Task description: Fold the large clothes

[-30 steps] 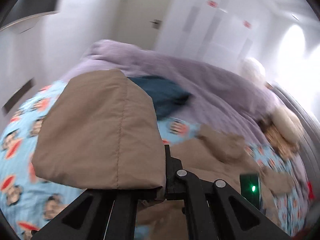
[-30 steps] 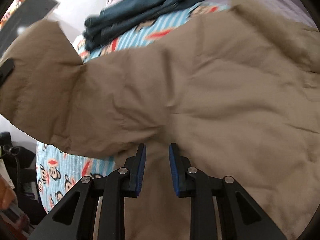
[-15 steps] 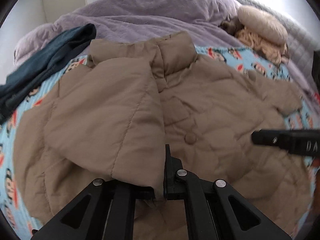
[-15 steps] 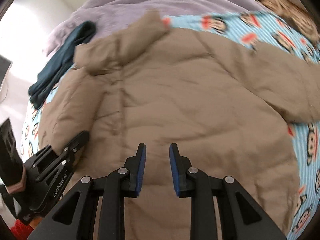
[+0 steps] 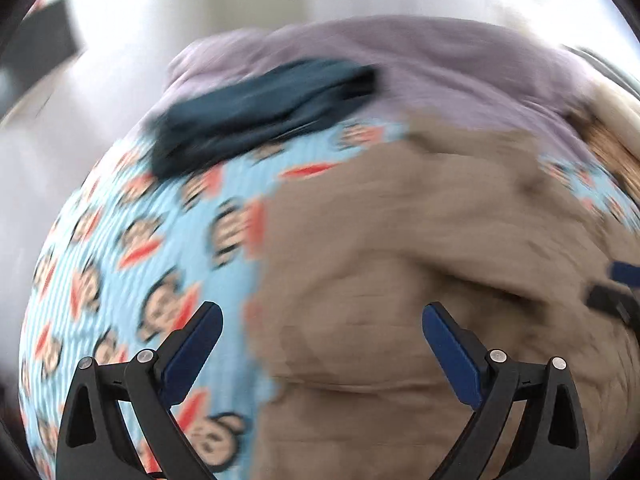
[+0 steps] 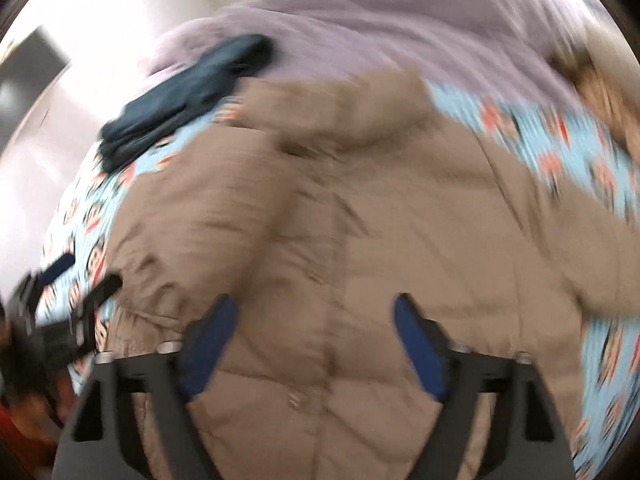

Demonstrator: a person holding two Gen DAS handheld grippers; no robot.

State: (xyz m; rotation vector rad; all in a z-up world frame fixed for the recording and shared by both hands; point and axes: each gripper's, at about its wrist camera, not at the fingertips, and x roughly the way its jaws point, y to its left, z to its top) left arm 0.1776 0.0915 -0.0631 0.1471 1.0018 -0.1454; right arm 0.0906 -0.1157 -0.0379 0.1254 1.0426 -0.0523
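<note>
A tan quilted jacket [image 6: 380,248] lies spread on the bed, collar away from me, one sleeve folded over its left side. It also shows in the left wrist view [image 5: 420,280]. My left gripper [image 5: 320,324] is open and empty, above the jacket's left edge and the sheet. My right gripper [image 6: 316,312] is open and empty, above the jacket's front near the hem. The left gripper shows in the right wrist view [image 6: 60,308] at the jacket's left edge. Both views are blurred by motion.
The bed has a light blue monkey-print sheet [image 5: 132,240]. A folded dark teal garment [image 5: 256,108] lies at the far left. A lilac duvet [image 5: 420,60] is bunched behind. Plush toys [image 5: 612,136] sit at the far right.
My left gripper has let go of the jacket sleeve, opened wide and moved left. My right gripper has opened from nearly shut. The sleeve now lies on the jacket.
</note>
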